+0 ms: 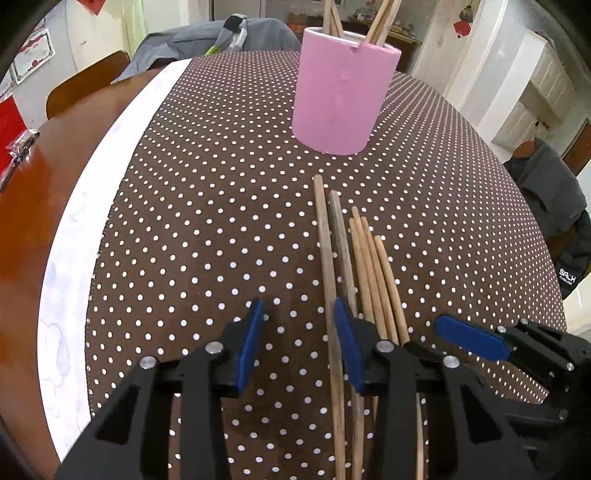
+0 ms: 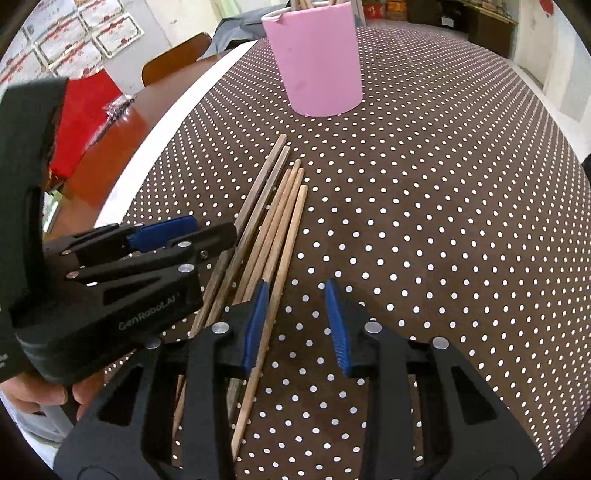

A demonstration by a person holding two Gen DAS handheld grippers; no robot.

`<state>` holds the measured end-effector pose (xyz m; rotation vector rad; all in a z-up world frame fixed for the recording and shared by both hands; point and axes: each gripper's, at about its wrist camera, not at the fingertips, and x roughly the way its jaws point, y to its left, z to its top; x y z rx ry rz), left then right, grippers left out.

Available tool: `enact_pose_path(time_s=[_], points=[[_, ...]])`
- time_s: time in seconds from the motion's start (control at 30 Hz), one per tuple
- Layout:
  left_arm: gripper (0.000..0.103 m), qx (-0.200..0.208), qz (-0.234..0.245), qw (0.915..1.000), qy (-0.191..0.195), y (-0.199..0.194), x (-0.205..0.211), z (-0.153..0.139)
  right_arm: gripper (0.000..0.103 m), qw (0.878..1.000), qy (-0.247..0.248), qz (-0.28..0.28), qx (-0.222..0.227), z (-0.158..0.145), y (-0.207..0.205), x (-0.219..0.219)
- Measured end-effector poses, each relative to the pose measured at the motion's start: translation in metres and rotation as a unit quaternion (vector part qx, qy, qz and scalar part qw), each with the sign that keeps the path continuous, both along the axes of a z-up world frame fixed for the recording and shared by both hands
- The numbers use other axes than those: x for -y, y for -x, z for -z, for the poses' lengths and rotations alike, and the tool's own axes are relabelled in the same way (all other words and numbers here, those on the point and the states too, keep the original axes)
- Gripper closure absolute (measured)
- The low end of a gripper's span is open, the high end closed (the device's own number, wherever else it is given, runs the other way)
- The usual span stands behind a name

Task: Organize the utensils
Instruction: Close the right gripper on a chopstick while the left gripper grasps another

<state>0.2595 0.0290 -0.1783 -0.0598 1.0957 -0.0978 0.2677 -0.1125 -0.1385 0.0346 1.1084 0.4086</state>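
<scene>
Six wooden chopsticks [image 1: 369,273] are laid side by side on the table [image 1: 207,206], which is covered by a brown cloth with white dots. Two of them, on the left of the bundle, are darker and greyer [image 2: 258,199]; the other four are pale and round-ended [image 2: 286,218]. Beyond their far tips a pink cylindrical holder [image 1: 341,94] is stood upright, with several more sticks [image 1: 382,18] leaned inside it.

The left tongs [image 1: 301,328] are held partly open over the near part of the bundle. One dark stick is seen between the blue pads, just beside the right pad [image 1: 347,343], and is not pinched; the left pad is well clear of it. The right tongs [image 2: 295,321] are likewise partly open. The outermost pale stick [image 2: 275,314] is passed just inside the left pad [image 2: 256,325], and whether it is touched cannot be told; nothing is clamped.

The near ends of the sticks are hidden beneath the black frames of both tongs. The tops of the sticks in the holder are cut off by the picture edge. Fingers of a hand [image 2: 40,400] are partly seen under the left tool in the right wrist view.
</scene>
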Motion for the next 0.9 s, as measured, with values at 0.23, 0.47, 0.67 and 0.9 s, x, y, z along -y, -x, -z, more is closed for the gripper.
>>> enact_pose_path(time_s=[0.23,0.47,0.67,0.9], points=[[0.063,-0.006,0.012,0.9999,-0.011,0.003,0.005,0.0,0.071,0.997,0.071,-0.013,0.014,0.003,-0.002,-0.017],[0.063,-0.008,0.012,0.9996,-0.023,0.001,0.01,0.001,0.082,0.994,0.102,-0.021,0.024,0.004,-0.01,-0.026],[0.064,-0.007,0.014,0.999,-0.043,-0.008,0.016,0.001,0.092,0.996,0.088,-0.018,0.016,0.007,-0.02,-0.019],[0.079,-0.002,0.023,0.998,-0.059,-0.014,0.027,-0.001,0.095,0.998,0.057,-0.014,0.013,0.008,-0.021,-0.006]])
